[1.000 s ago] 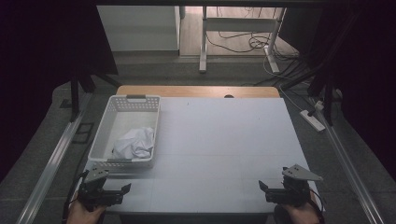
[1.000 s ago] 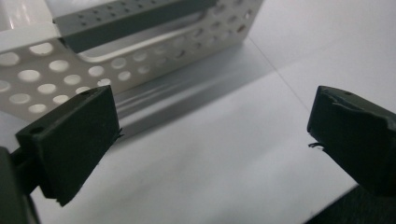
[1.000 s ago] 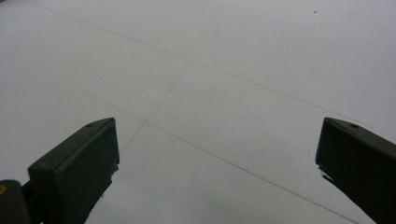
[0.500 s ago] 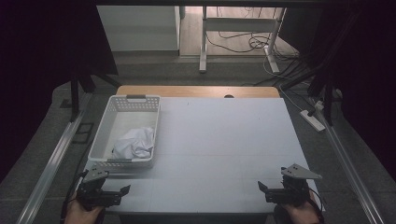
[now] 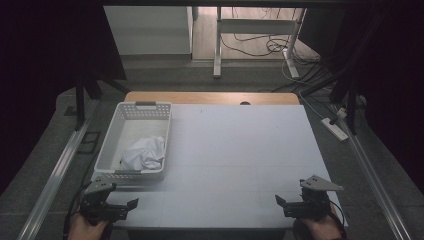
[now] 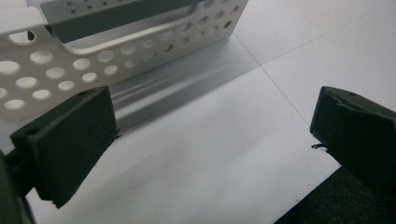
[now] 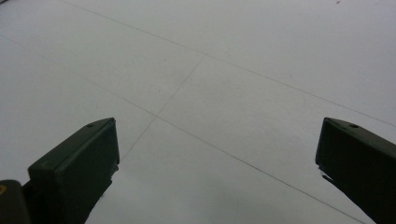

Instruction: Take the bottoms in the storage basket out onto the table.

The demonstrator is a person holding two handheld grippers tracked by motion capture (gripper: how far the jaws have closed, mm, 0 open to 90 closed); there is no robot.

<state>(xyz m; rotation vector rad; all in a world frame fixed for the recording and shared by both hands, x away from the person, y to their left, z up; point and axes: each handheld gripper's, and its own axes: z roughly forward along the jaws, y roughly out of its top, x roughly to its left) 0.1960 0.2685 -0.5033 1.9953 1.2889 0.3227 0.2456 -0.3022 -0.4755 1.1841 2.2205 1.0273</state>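
Two grippers sit at the near edge of the white desk (image 5: 240, 150), one at each corner, each held in a hand. The left gripper (image 5: 131, 204) has its jaws spread wide with nothing between them; it rests just in front of the white basket (image 5: 111, 150), whose perforated near wall (image 6: 93, 60) and grey handle strip appear close ahead in the left gripper view. The basket stands on the left side of the desk, and a crumpled white cloth (image 5: 144, 153) lies inside it toward the near end. The right gripper (image 5: 279, 201) also stands with jaws wide apart and empty, over bare desk surface, well apart from the basket.
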